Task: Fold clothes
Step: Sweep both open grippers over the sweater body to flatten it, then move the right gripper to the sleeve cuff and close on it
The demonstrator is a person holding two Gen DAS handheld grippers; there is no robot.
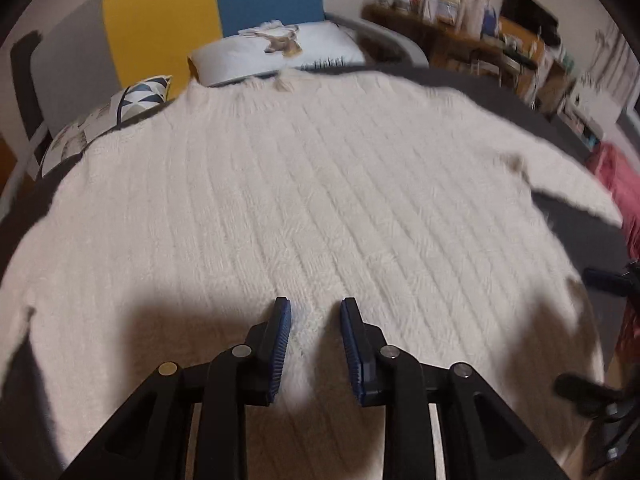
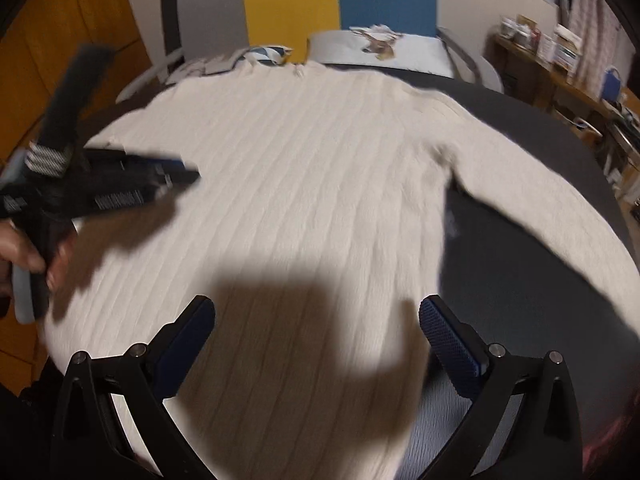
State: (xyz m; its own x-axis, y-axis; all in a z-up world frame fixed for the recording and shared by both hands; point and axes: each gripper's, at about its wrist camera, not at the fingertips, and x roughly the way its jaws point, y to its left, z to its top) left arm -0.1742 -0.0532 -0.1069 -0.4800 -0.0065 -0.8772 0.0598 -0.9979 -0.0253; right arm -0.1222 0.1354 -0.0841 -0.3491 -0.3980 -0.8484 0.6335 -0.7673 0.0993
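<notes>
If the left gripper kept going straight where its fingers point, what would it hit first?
Most likely the cream knitted sweater spread on the bed; the left gripper angles down at it, nothing between, though the gap is unclear.

Both wrist cams above sweater (image 1: pixel 320 200)

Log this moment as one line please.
sweater: flat on bed | left gripper: partly open, empty | right gripper: open, empty
</notes>
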